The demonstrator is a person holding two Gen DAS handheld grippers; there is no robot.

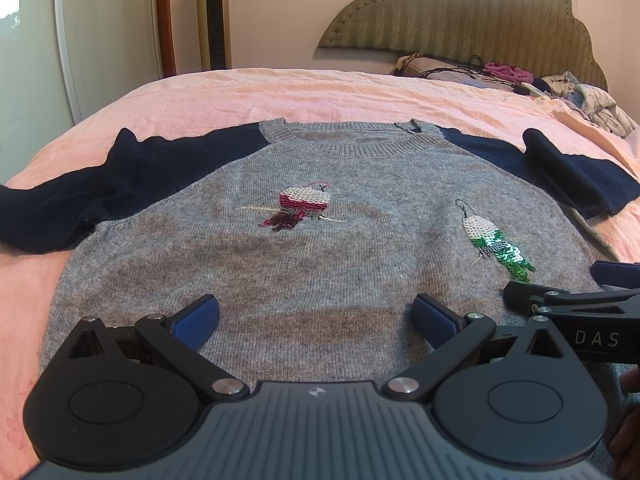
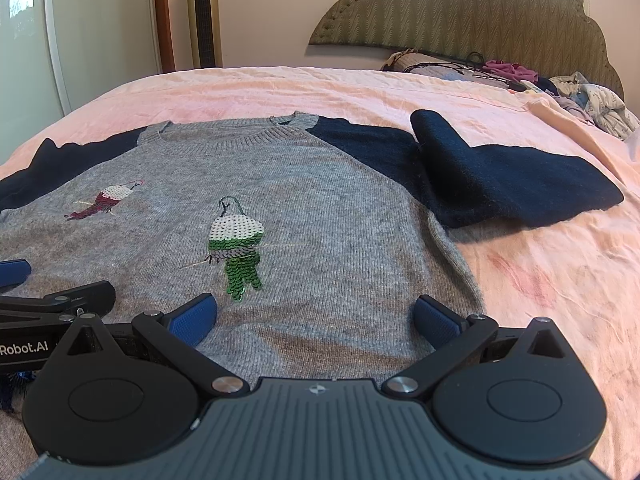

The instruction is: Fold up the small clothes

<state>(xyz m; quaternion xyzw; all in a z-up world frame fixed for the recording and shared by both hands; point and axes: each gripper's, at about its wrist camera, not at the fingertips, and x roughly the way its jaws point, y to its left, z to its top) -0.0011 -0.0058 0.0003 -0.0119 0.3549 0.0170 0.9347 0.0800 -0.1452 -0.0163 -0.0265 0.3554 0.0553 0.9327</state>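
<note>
A grey knitted sweater with navy sleeves and sequin birds (image 1: 320, 248) lies flat, front up, on the pink-sheeted bed (image 1: 280, 92). The left claw (image 1: 316, 316) and right claw (image 2: 316, 314) hover side by side above its hem, both spread wide, holding nothing.

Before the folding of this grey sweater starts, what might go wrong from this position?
1. The right navy sleeve is already doubled over on itself, so a fold made now may trap that bulge.
2. The green sequin bird lies just ahead of the open right hand-held gripper; a fingertip might snag the sequins.
3. The left hand-held gripper, also open, works close beside the right one, so they could collide.
</note>
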